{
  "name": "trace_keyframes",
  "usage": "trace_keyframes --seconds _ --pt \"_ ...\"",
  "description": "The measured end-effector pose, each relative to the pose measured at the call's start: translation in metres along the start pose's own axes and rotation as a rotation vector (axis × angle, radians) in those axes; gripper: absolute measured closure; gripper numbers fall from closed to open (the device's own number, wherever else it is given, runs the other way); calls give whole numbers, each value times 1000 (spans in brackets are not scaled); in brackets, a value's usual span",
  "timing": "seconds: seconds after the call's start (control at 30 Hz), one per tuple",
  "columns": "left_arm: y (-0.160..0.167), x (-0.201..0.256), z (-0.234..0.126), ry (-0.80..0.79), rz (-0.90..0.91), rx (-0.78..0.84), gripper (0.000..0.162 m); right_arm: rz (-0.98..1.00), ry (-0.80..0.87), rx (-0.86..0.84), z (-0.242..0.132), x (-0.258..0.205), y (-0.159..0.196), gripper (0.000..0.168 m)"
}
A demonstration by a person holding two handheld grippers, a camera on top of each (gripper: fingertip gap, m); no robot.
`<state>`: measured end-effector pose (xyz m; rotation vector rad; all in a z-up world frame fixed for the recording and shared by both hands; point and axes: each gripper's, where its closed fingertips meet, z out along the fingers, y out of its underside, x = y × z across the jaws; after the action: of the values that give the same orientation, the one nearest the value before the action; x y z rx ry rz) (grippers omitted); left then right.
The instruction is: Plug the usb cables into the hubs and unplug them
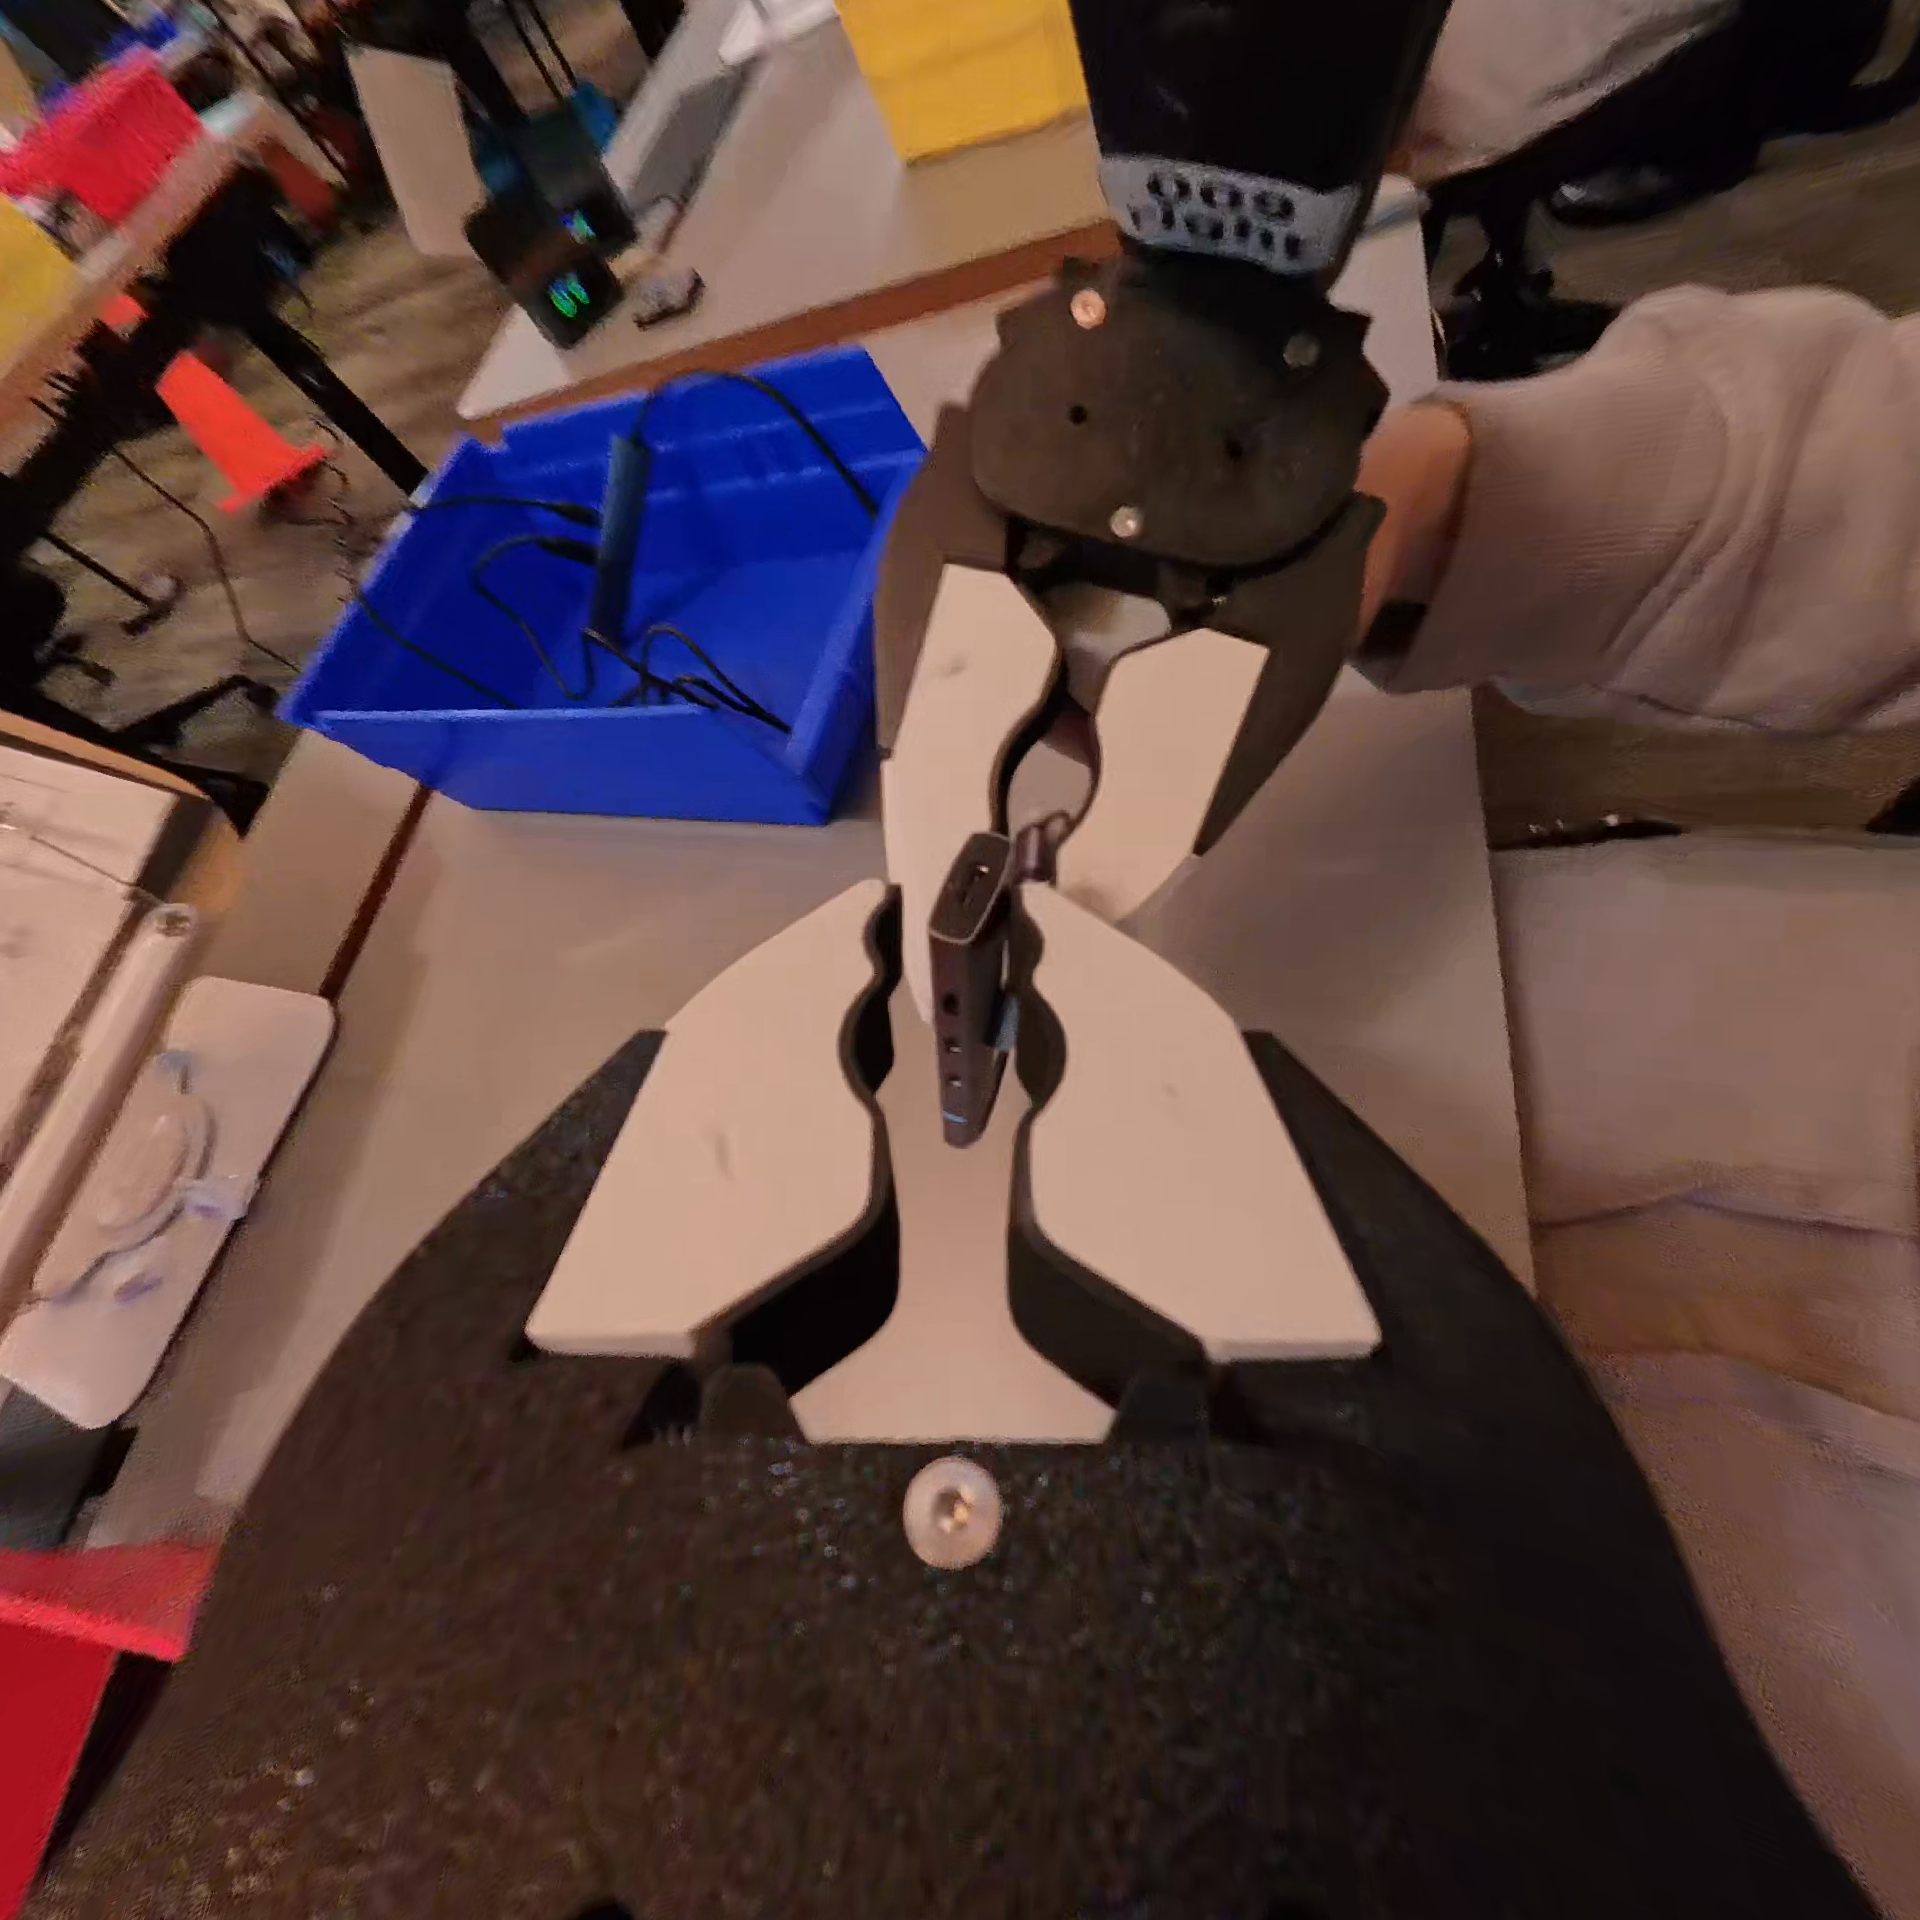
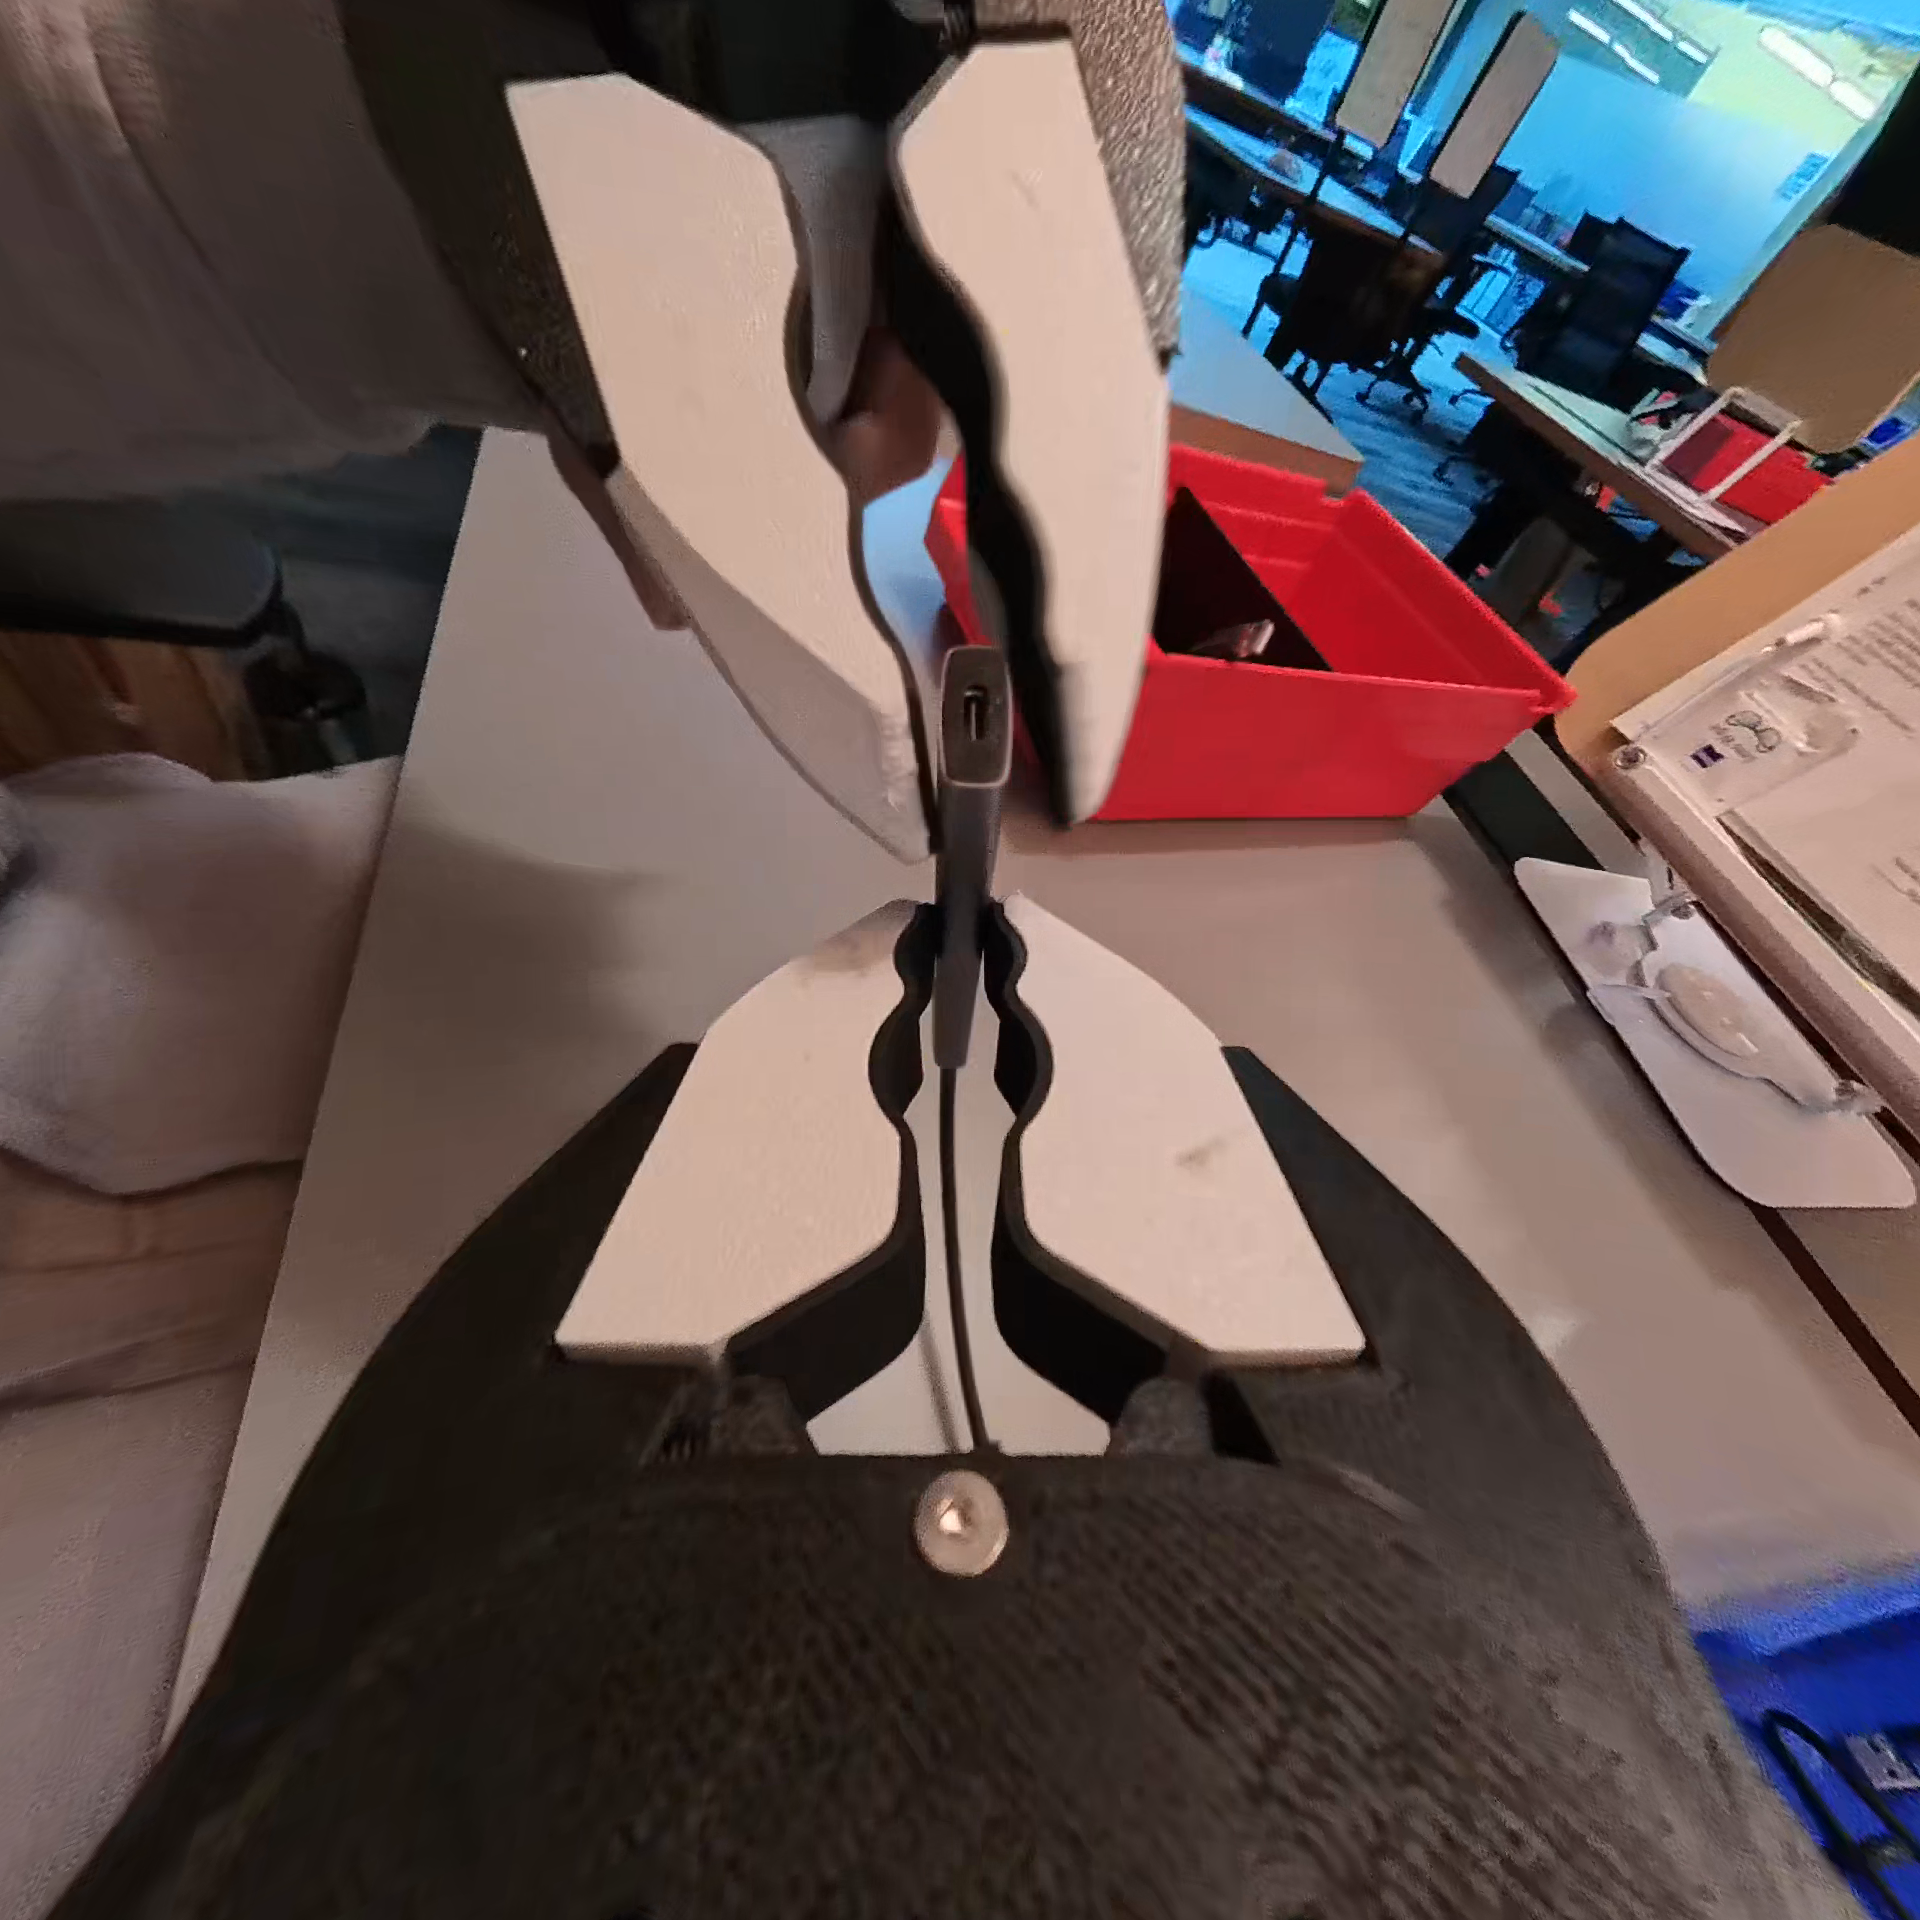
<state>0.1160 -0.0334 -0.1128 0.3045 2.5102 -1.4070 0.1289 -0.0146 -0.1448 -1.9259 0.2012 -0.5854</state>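
The left gripper (image 1: 961,914) is pinching the slim dark hub (image 1: 971,997) between narrow fingers, up in the air above the desk (image 1: 582,935), and with so little of the hub caught at the fingertips it could be twisting or slipping once any push comes along its length. The right gripper (image 2: 961,920) is clamping the grey usb cable (image 2: 961,831) plug, its port end facing the hub, the thin lead trailing back between its fingers; misalignment could be jamming the connector.
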Motion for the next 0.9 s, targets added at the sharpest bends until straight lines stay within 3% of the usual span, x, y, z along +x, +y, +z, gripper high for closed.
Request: trace_keyframes --seconds 0.03,0.13,0.2,0.23,0.33,0.4,0.5,0.73,0.9 --pt "4 2 2 14 -16 -13 149 -7 14 -10 1 2 3 159" --pt "10 1 4 21 -94 -8 151 -12 -4 -11 1 2 9 154" --pt "11 -14 3 -36 -220 58 153 4 73 31 1 13 9 151" --pt "11 -25 1 -60 -320 111 153 2 155 61 -1 23 7 149" --pt "18 -70 -13 -158 -789 369 153 -7 390 78 -8 49 2 121" --pt "29 -92 -25 -158 -1093 569 153 38 451 110 -7 53 -2 108" --pt "39 -105 -36 -100 -1385 816 153 104 468 188 2 49 -2 116" --pt "63 -98 -28 6 -1692 968 154 66 549 378 -12 53 -6 133" --pt "72 -86 -12 52 -1719 865 154 9 504 369 -15 51 1 115"
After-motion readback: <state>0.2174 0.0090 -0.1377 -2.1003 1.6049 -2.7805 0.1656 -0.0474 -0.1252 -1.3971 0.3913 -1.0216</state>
